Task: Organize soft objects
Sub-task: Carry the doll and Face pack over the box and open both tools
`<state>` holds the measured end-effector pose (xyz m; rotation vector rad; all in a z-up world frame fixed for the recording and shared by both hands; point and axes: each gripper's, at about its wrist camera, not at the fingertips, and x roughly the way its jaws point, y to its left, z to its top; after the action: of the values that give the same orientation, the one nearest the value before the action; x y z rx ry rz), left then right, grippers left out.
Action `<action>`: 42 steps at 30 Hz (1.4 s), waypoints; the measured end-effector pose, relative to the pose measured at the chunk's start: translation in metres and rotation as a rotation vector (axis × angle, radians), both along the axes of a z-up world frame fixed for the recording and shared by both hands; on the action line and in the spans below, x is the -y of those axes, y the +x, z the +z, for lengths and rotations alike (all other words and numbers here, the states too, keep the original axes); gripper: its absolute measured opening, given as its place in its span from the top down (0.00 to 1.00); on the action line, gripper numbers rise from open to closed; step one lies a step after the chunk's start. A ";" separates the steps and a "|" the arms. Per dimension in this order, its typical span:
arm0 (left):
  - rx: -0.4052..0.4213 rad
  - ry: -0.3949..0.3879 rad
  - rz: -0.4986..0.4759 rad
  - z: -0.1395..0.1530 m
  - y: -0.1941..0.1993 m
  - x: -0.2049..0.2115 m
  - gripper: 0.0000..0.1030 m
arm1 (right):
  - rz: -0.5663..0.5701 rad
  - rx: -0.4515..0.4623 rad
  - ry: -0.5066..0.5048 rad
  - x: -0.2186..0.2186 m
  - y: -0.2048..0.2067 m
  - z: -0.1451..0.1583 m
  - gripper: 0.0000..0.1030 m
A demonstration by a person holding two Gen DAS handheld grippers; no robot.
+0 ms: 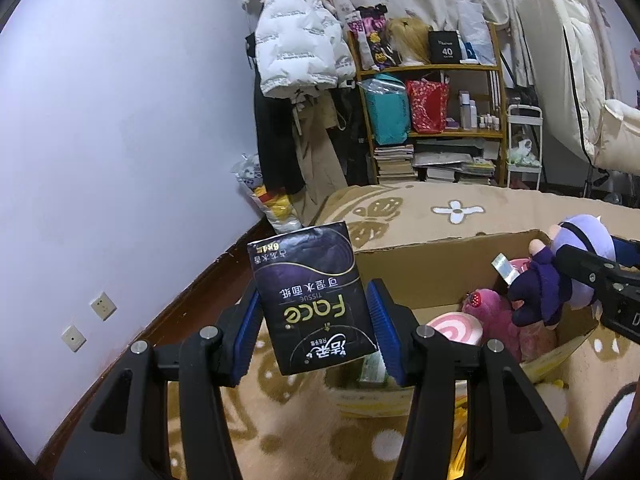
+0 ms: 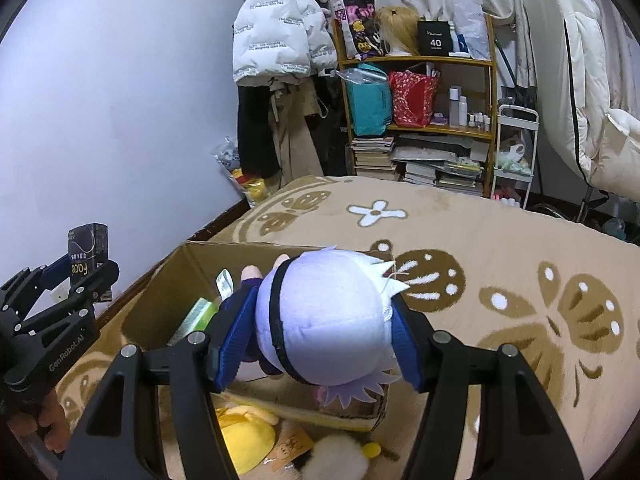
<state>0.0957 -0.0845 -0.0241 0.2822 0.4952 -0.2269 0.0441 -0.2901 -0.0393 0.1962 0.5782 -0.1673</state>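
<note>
**Holding a tissue pack and a doll over the box**

Clamping from both sides, the left gripper [image 1: 314, 312] has a dark tissue pack [image 1: 314, 300] between its blue pads [image 1: 380, 320]. The jaws stand fairly narrow, pressed against the pack's two flanks. The pack is upright but upside down to the camera, its "Face" lettering inverted, and it hangs in the air just left of the cardboard box [image 1: 420, 268], above the box's near left corner and the patterned rug [image 1: 420, 208].

The right gripper [image 2: 316, 340] grips a plush doll [image 2: 320, 316] by its large pale lilac head, jaws about half spread with a pad on each side of the head. The doll's dark purple body hangs down over the open box. From the left wrist view the same doll shows at the right edge, above the box's right side.

Inside the box lie a pink bear [image 1: 500, 316], a round pink-and-white swirl cushion [image 1: 454, 328] and a green packet [image 2: 198, 314]. In front of the box, on the rug, are a yellow plush [image 2: 244, 436] and a white fluffy toy [image 2: 340, 456].

Behind the rug stand a wooden shelf [image 2: 416, 60] with bags, bottles and stacked books, and a white puffer jacket [image 2: 276, 28] hanging by the wall [image 1: 120, 120].
</note>
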 end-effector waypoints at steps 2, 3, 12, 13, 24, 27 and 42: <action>-0.007 0.005 -0.010 -0.004 0.004 0.004 0.51 | -0.002 -0.013 -0.006 0.001 0.005 -0.004 0.35; -0.011 0.008 -0.016 -0.005 0.007 0.006 0.51 | -0.005 -0.016 -0.008 0.002 0.006 -0.006 0.35; -0.082 -0.013 -0.074 -0.016 0.026 0.017 0.50 | -0.004 -0.034 -0.008 0.002 0.017 -0.018 0.35; -0.089 -0.019 -0.076 -0.016 0.028 0.018 0.50 | 0.001 -0.032 -0.004 0.002 0.018 -0.018 0.35; -0.111 0.017 -0.117 -0.026 0.030 0.029 0.45 | 0.012 -0.042 0.017 0.001 0.021 -0.020 0.33; -0.094 0.031 -0.122 -0.024 0.026 0.031 0.33 | 0.005 -0.037 0.031 0.003 0.018 -0.018 0.33; -0.073 0.004 -0.118 -0.009 0.001 0.012 0.03 | -0.007 -0.021 0.047 0.003 -0.012 0.001 0.00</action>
<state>0.0963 -0.0964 -0.0329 0.3085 0.5516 -0.3520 0.0317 -0.2927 -0.0385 0.2429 0.6024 -0.1631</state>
